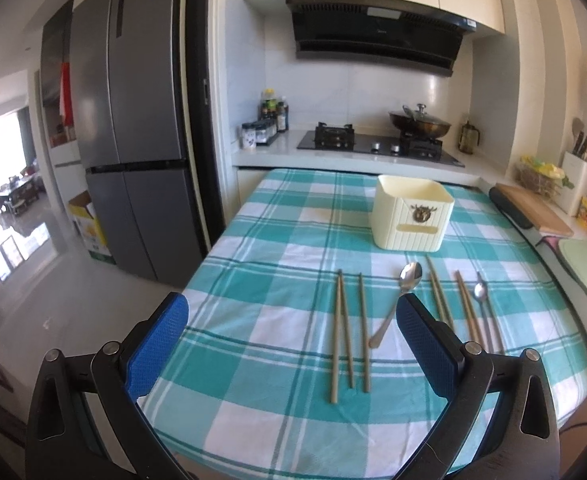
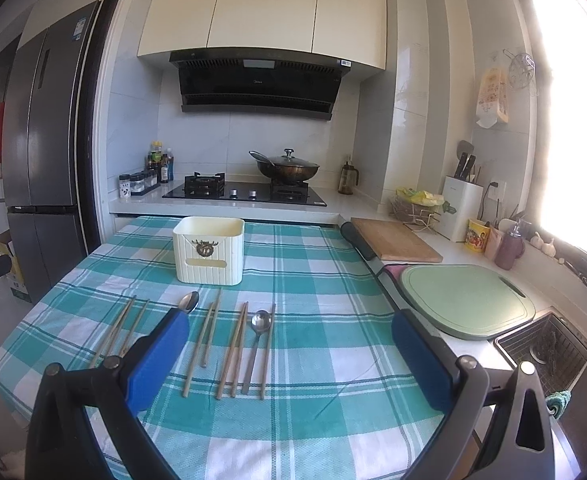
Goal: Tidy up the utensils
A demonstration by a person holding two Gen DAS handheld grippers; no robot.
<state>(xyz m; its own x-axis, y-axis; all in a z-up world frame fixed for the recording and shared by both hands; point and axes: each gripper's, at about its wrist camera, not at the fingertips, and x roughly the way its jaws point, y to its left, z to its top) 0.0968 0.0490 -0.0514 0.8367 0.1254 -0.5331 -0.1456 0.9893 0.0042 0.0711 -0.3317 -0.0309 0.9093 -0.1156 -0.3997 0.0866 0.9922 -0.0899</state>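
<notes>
A cream utensil holder (image 1: 411, 212) (image 2: 209, 250) stands upright at the far side of the teal checked tablecloth (image 1: 277, 240) (image 2: 313, 280). In front of it lie several tan chopsticks (image 1: 343, 332) (image 2: 235, 348), a large silver spoon (image 1: 403, 292) (image 2: 188, 302) and a smaller silver spoon (image 1: 481, 292) (image 2: 259, 328), all pointing away from me. My left gripper (image 1: 291, 316) hovers open above the near edge, its blue pads either side of the left chopsticks and large spoon. My right gripper (image 2: 291, 328) is open too, framing the right chopsticks and small spoon. Neither holds anything.
A stove with a lidded wok (image 2: 287, 168) and condiment bottles (image 2: 159, 166) sits behind the table. A wooden board (image 2: 393, 240), green cutting board (image 2: 465, 300), knife block (image 2: 459, 208) and sink (image 2: 545, 352) line the right counter. A grey fridge (image 1: 133, 120) and cardboard box (image 1: 89, 224) stand left.
</notes>
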